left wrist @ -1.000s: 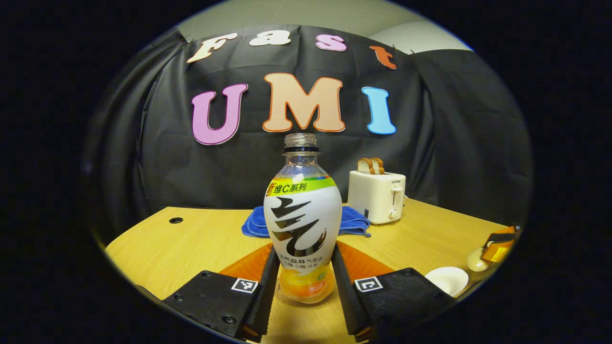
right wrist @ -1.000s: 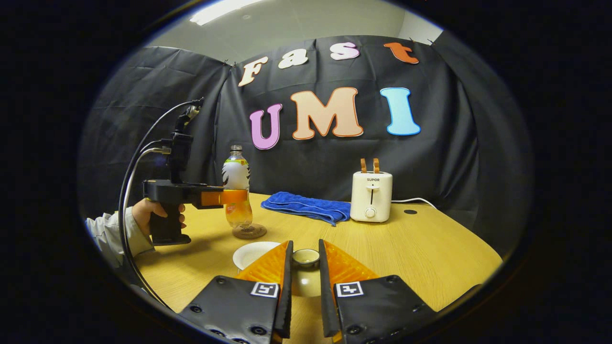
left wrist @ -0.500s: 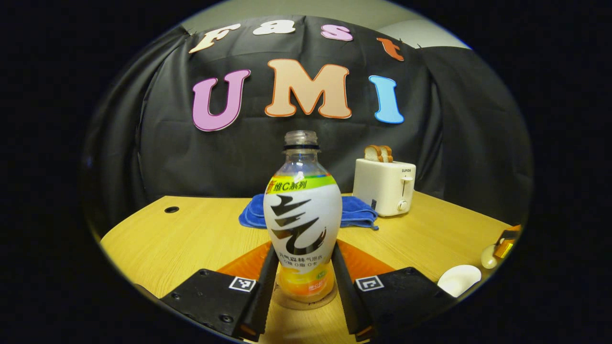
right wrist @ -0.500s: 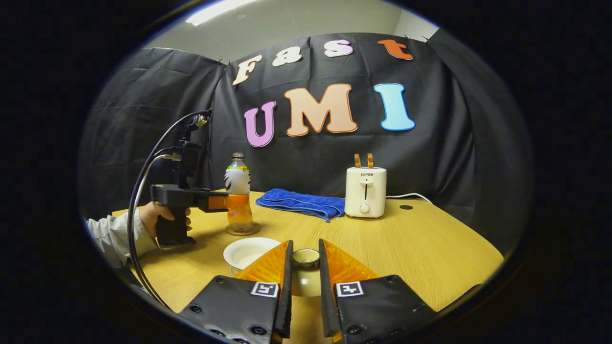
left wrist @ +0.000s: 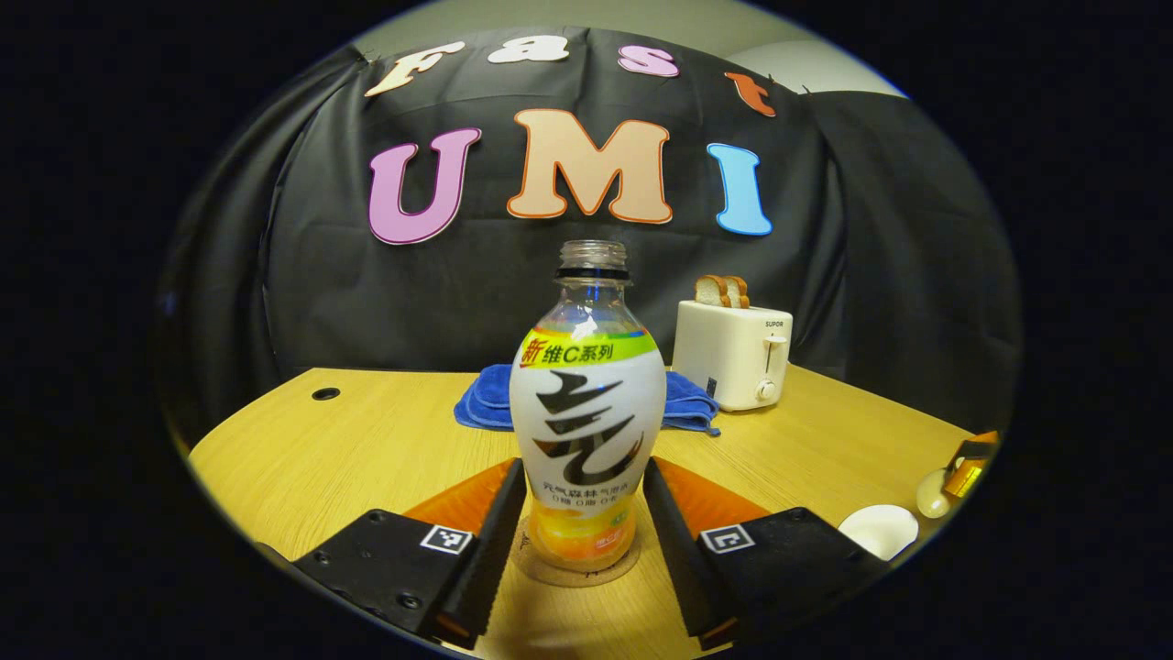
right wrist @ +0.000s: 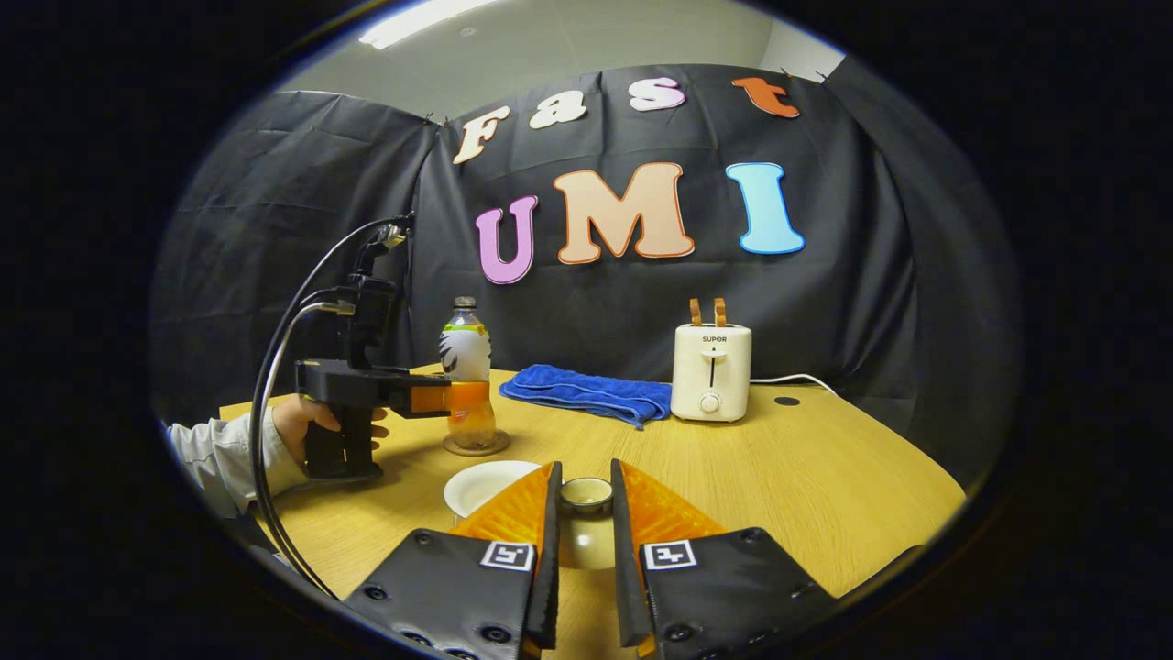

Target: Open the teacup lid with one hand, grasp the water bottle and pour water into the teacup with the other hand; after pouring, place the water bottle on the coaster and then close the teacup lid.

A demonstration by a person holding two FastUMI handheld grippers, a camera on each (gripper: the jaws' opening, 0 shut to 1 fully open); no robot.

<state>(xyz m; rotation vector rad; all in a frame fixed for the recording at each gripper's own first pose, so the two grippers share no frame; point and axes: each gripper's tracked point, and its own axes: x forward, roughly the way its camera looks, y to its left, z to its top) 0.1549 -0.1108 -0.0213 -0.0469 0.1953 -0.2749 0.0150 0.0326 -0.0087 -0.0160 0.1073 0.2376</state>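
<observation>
An uncapped water bottle (left wrist: 586,412) with a white label stands upright on the round coaster (left wrist: 577,576). My left gripper (left wrist: 585,467) is open, one finger on each side of the bottle's lower half with a narrow gap. In the right gripper view the bottle (right wrist: 465,367) and coaster (right wrist: 476,447) stand at the left, with the left gripper (right wrist: 449,399) around the bottle. My right gripper (right wrist: 585,469) is shut on the teacup lid (right wrist: 586,500), held by its knob above the table. The open white teacup (right wrist: 486,484) sits just left of it, also the teacup (left wrist: 878,530) at the far right.
A white toaster (right wrist: 710,371) with bread slices stands at the back, a cord trailing to its right. A folded blue cloth (right wrist: 586,392) lies to its left. A person's hand (right wrist: 293,426) holds the left gripper's handle. The wooden table (right wrist: 825,477) has a cable hole (left wrist: 323,393).
The bottle came down onto the coaster and stands there. My left gripper's fingers have spread apart from its sides. The right gripper still holds the lid in place.
</observation>
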